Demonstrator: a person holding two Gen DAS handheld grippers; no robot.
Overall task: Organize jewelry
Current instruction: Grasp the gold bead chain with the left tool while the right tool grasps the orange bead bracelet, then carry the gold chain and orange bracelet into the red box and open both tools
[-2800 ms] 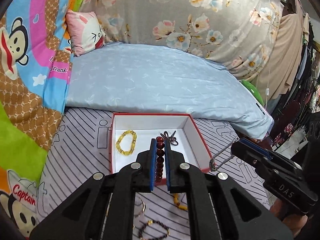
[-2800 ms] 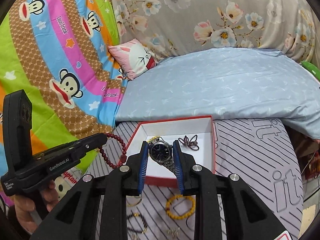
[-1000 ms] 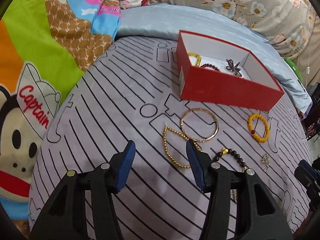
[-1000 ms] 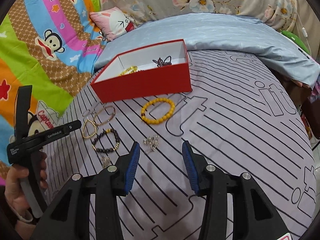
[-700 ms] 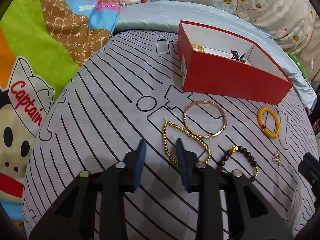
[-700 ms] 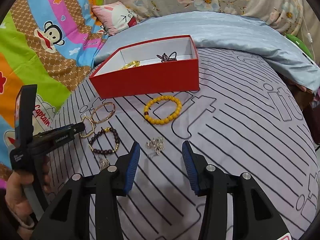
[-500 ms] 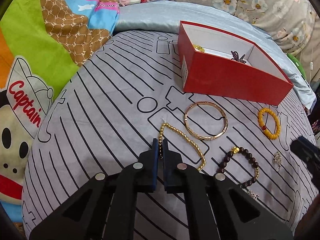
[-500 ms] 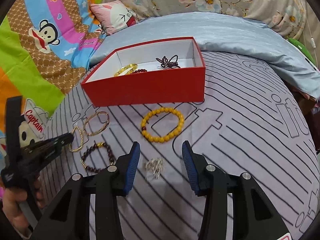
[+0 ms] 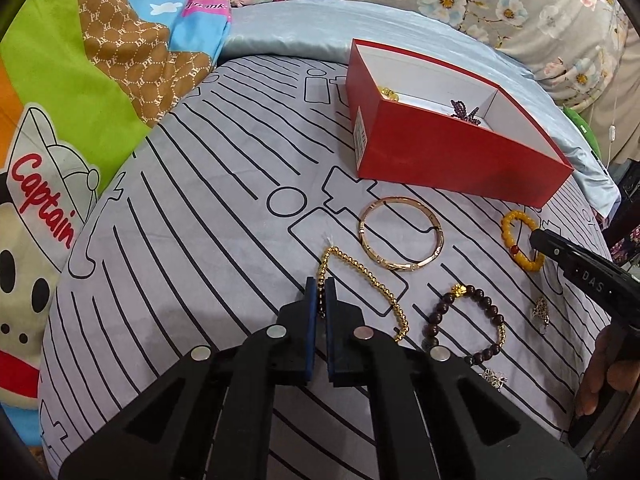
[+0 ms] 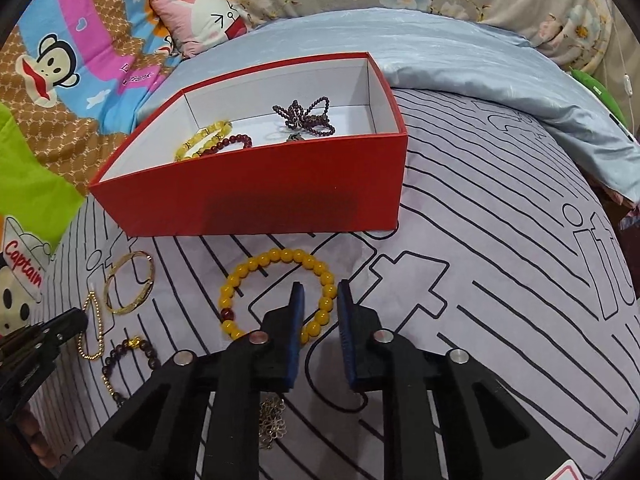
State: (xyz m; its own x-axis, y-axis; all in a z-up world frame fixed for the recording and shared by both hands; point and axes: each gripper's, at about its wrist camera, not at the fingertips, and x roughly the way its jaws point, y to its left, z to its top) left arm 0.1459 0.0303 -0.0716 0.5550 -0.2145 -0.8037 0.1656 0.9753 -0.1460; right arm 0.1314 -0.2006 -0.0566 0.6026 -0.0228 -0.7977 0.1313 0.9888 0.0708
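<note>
We see our left gripper (image 9: 320, 286) pinched nearly closed on the gold bead chain (image 9: 362, 272), gripping one end of its loop while the rest of the chain lies on the striped grey bedsheet (image 9: 192, 220). Our right gripper (image 10: 320, 290) is partly open, fingers straddling the right side of the yellow bead bracelet (image 10: 276, 292) but with a gap either side, not gripping it; the bracelet lies flat on the sheet just in front of the red box (image 10: 256, 196). The box sits open on the sheet near the light blue pillow (image 10: 460, 44). Inside it: a pale yellow bracelet (image 10: 202, 140) at left, touching a dark red bead bracelet (image 10: 232, 144), and a tangled purple bead string (image 10: 306, 116) further right toward the back wall. Loose on the sheet: a rose-gold bangle (image 9: 401, 233) just beside the chain, a dark brown bead bracelet (image 9: 466, 324) with a gold charm nearer us, and a small silver piece (image 9: 541, 309) to its right, too small to identify. In the right wrist view a little silver chain cluster (image 10: 272, 416) lies under the gripper body. A cartoon monkey blanket (image 10: 52, 64) and a pink pillow (image 10: 200, 20) are behind.
</note>
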